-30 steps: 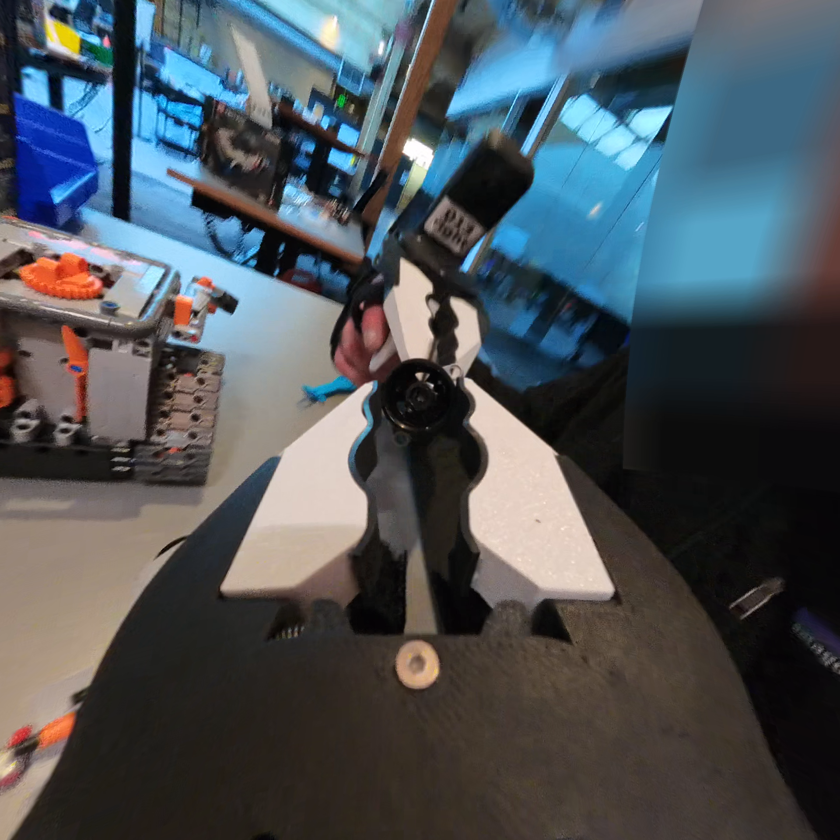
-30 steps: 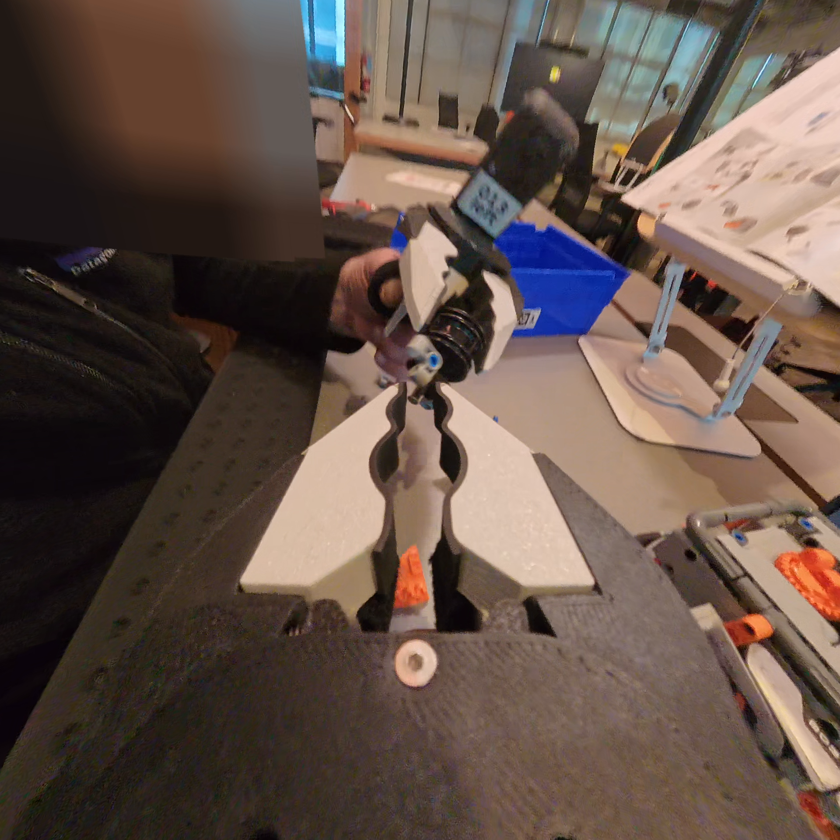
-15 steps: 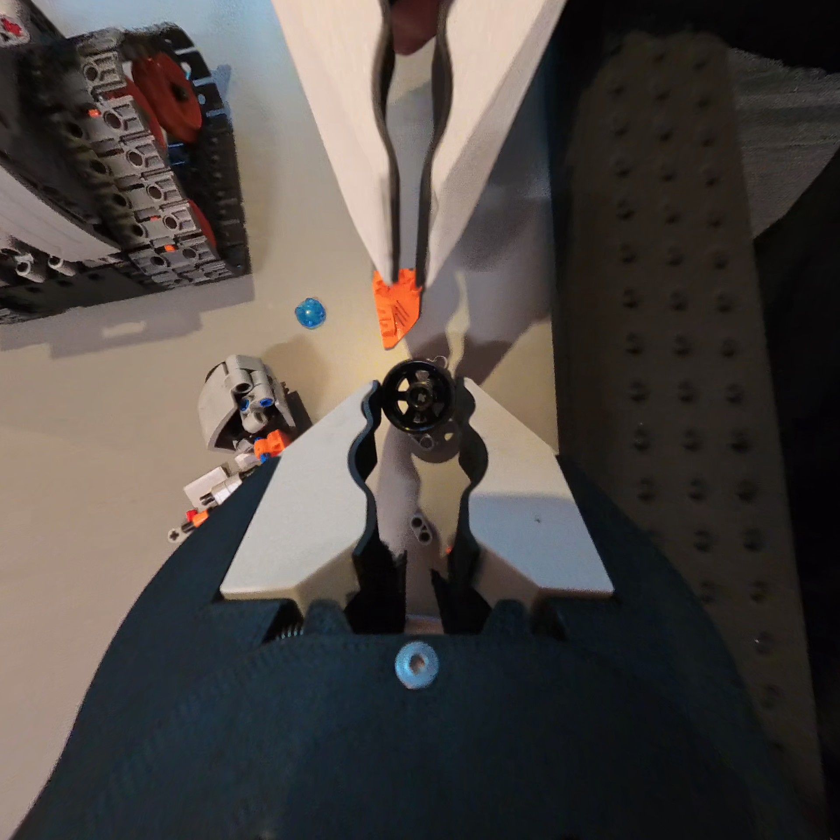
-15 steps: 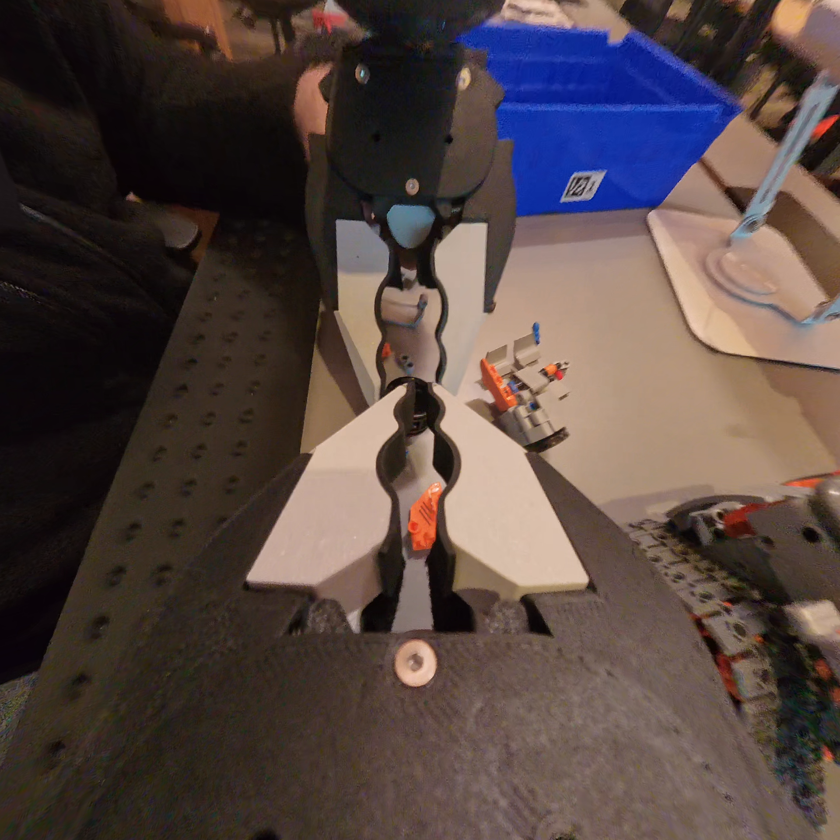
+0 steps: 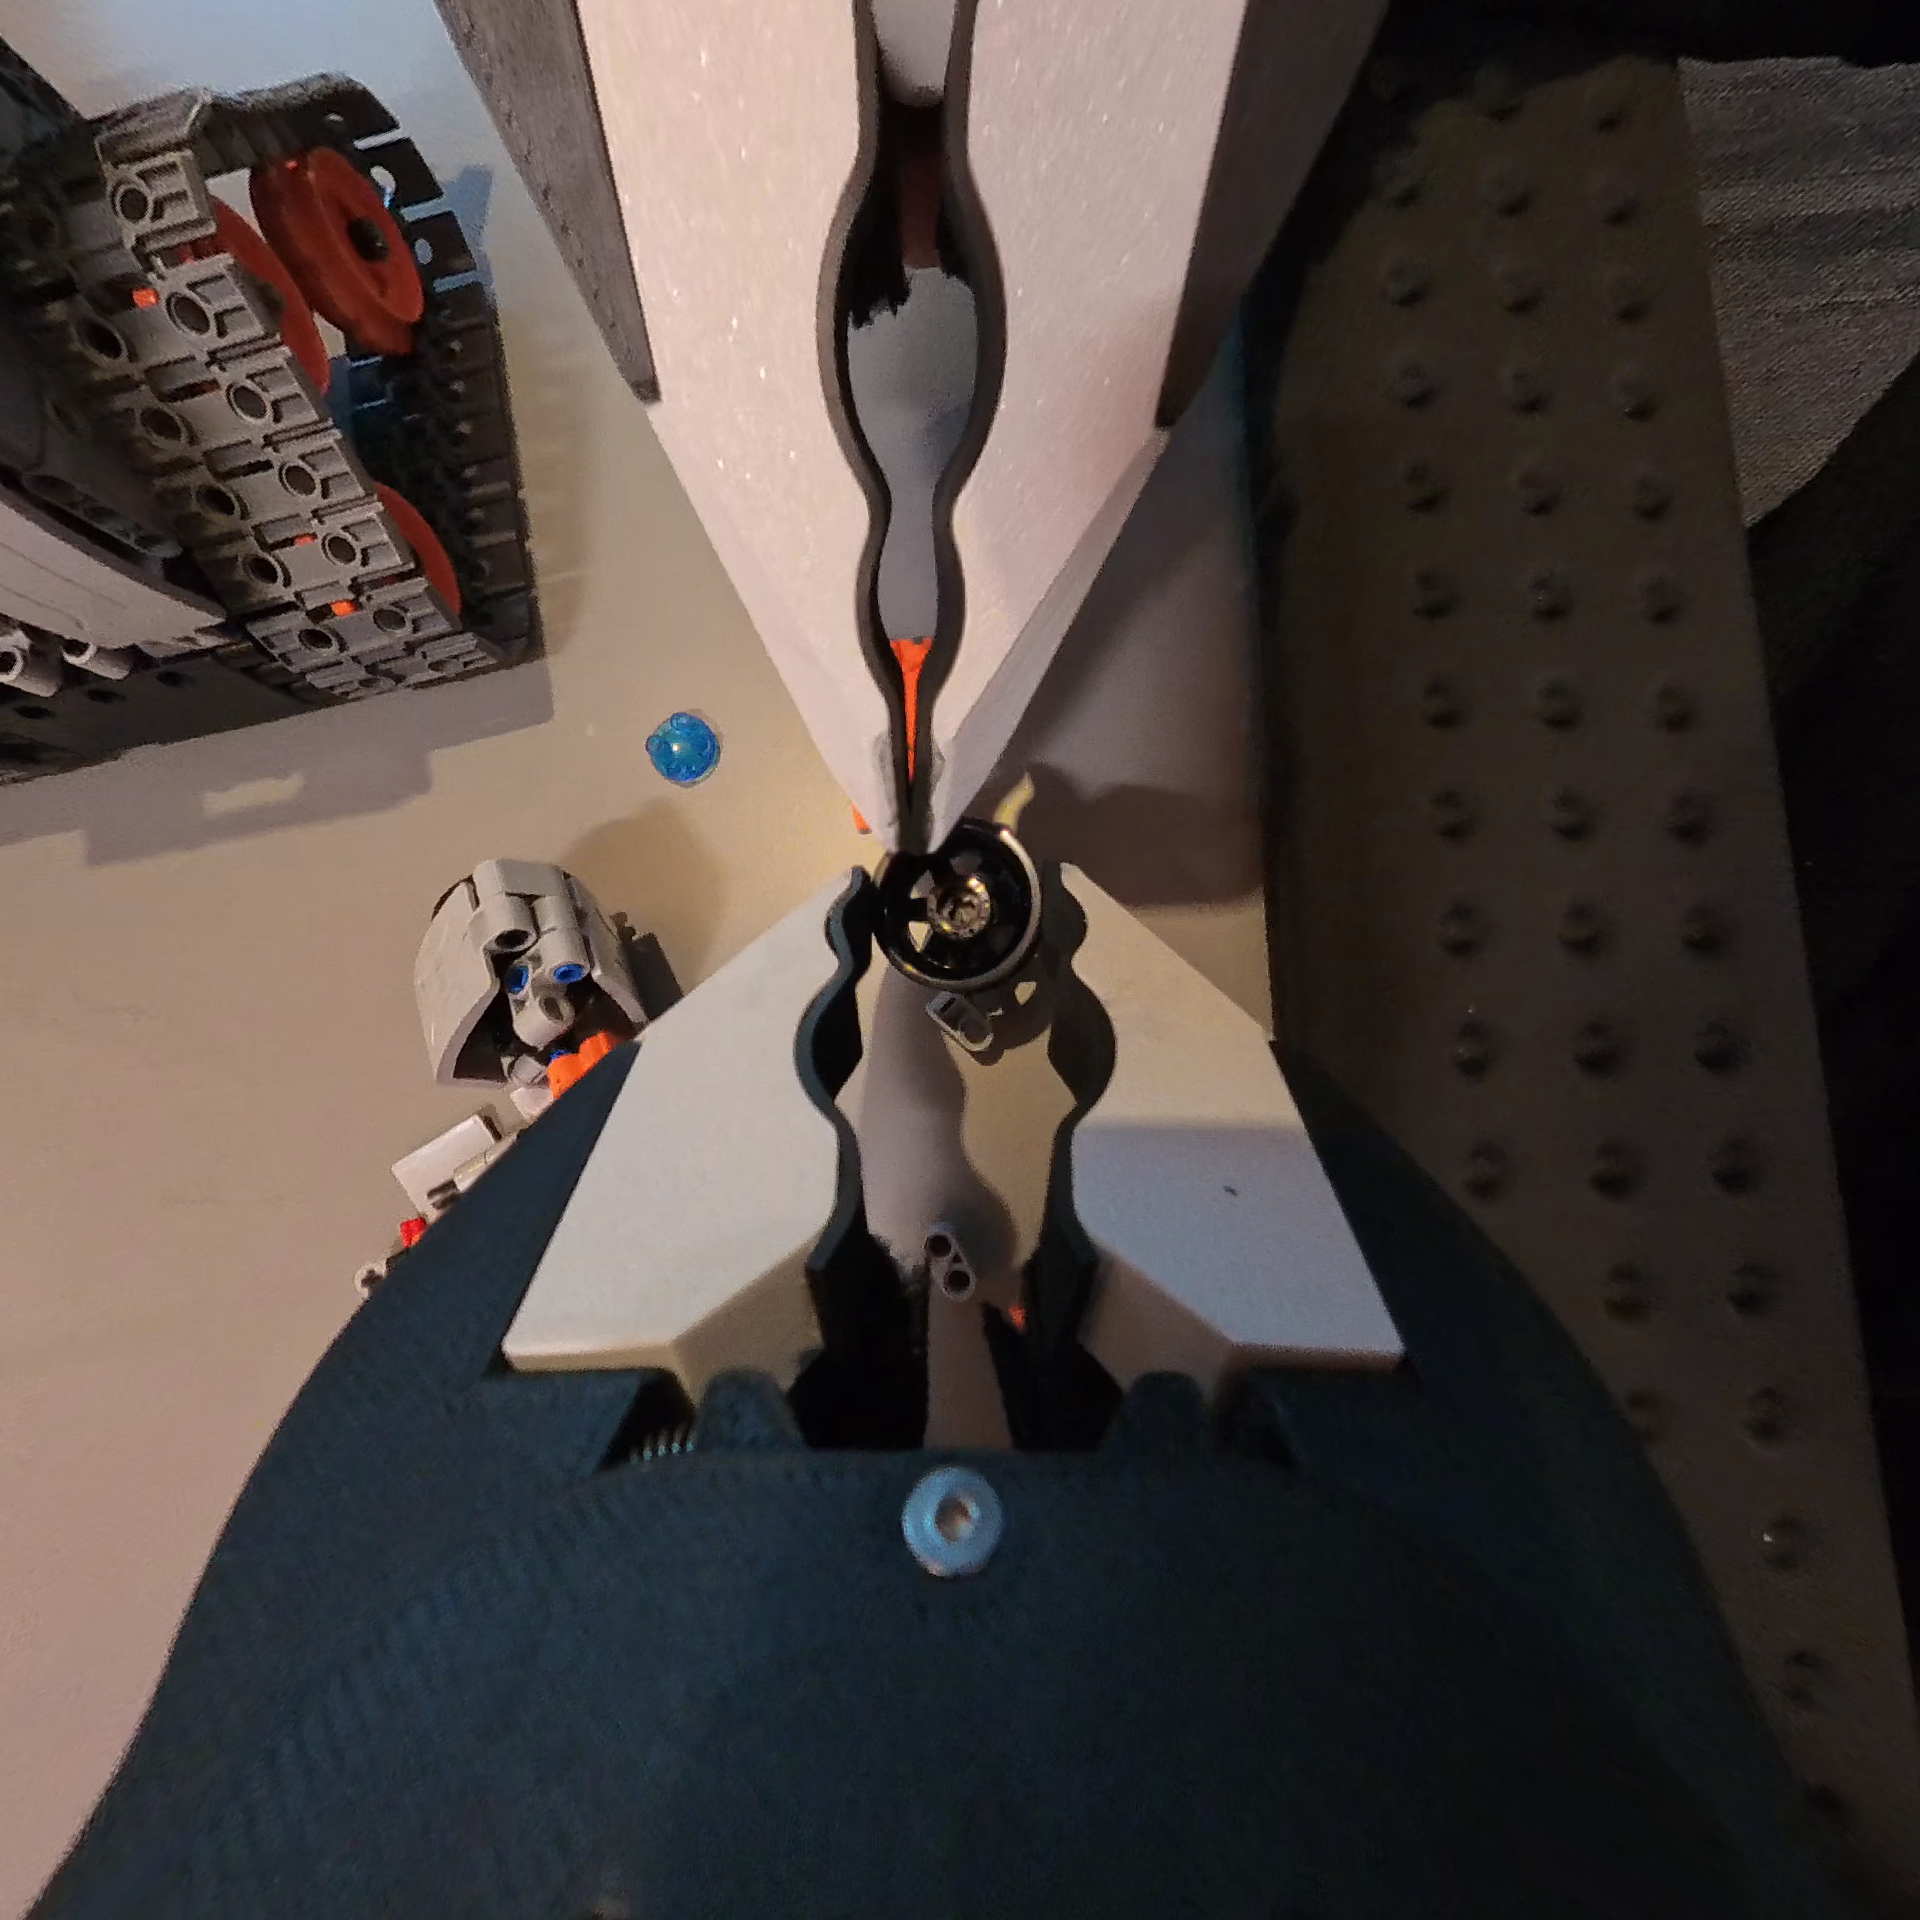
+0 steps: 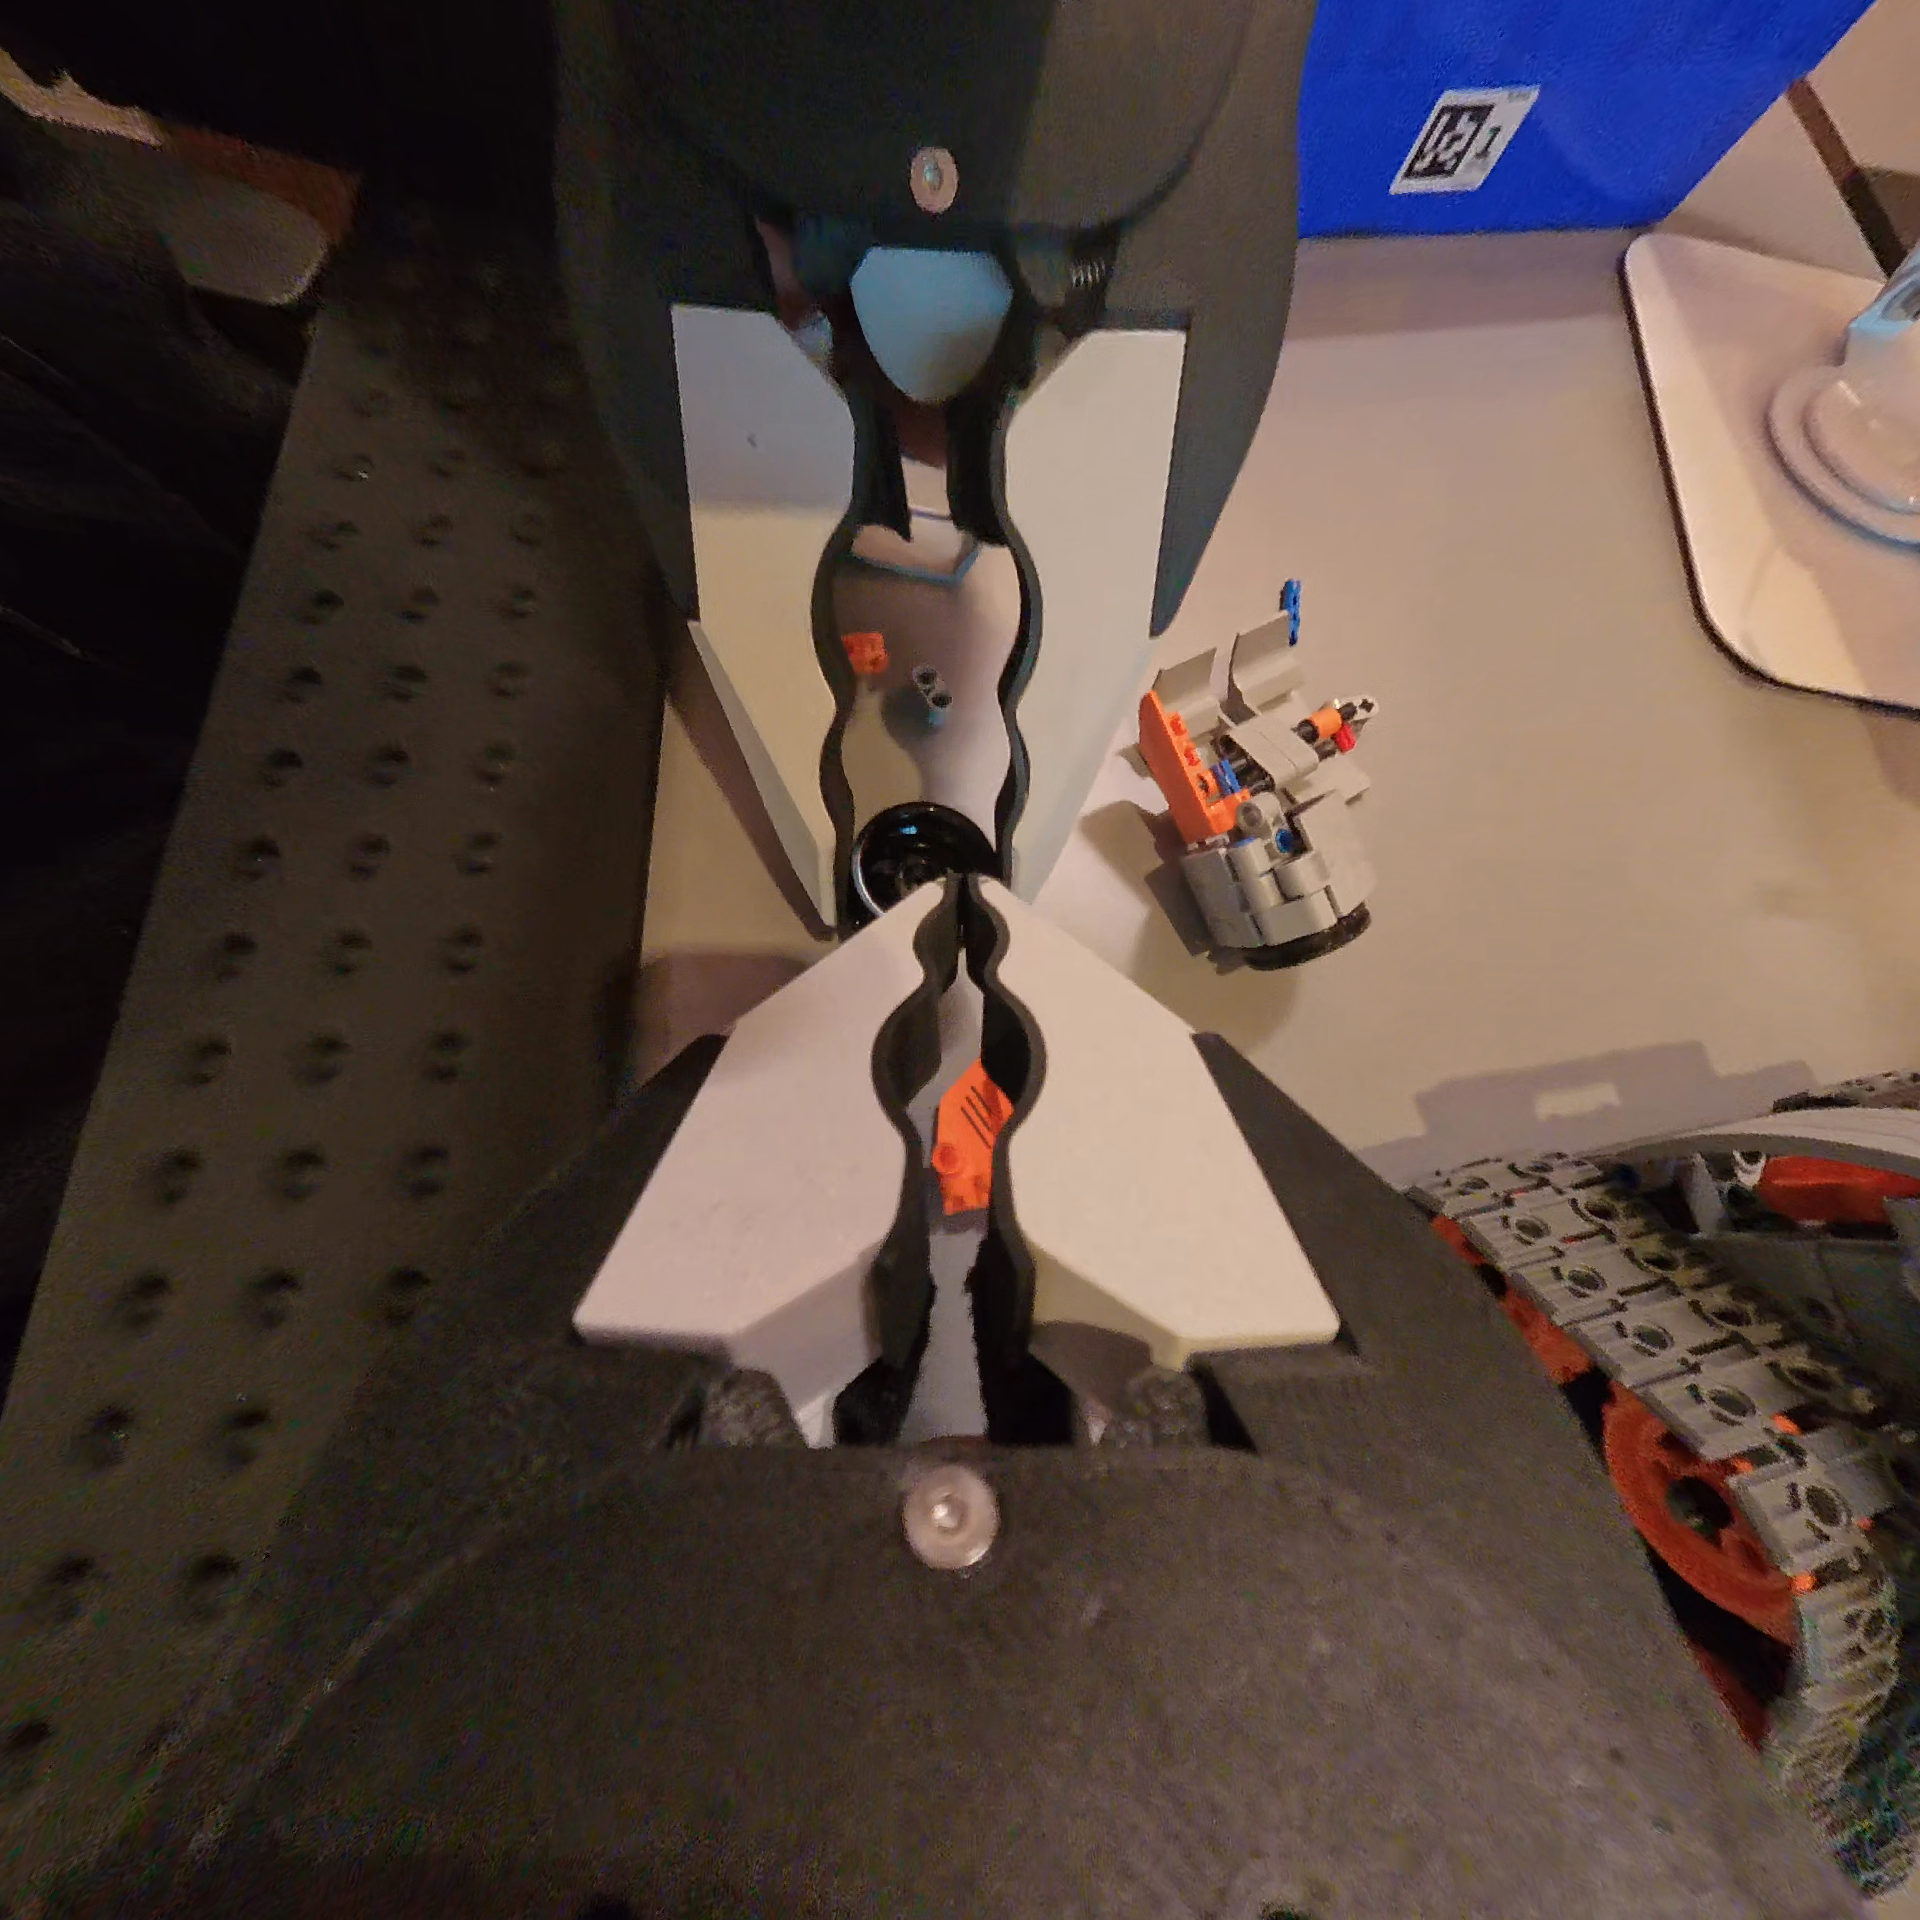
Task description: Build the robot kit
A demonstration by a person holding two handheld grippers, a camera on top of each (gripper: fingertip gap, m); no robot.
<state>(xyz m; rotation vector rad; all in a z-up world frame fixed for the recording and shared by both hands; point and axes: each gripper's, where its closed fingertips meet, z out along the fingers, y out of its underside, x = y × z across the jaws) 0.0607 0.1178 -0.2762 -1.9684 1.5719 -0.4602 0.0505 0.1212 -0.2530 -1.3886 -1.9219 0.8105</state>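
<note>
My left gripper [image 5: 961,894] is shut on a small black wheel [image 5: 958,914] at its fingertips, just above the beige table [image 5: 208,1143]. My right gripper [image 6: 964,888] is shut on a flat orange piece [image 6: 971,1143], which shows as a thin orange sliver [image 5: 910,675] in the left wrist view. The two grippers face each other tip to tip. The right gripper's tips [image 5: 909,821] meet the wheel's rim. In the right wrist view the wheel [image 6: 904,857] sits just beyond my right fingertips, partly hidden by them.
A grey and orange tracked vehicle [image 5: 260,416] [image 6: 1662,1351] stands close by. A small grey sub-assembly [image 5: 520,966] [image 6: 1257,821], a blue round stud [image 5: 683,746], a grey connector [image 6: 930,686] and a small orange piece [image 6: 864,652] lie on the table. A black perforated mat [image 5: 1558,831], a blue bin [image 6: 1507,104] and a white stand base [image 6: 1766,468] border the area. My left and right fingertips are right by each other. Between my left fingertips and the blue round stud [image 5: 683,746] there is roughly 7 centimeters.
Both grippers have dropped from facing each other in the air to pointing down over the table. They have closed the gap, so the right gripper's tips now meet the wheel.
</note>
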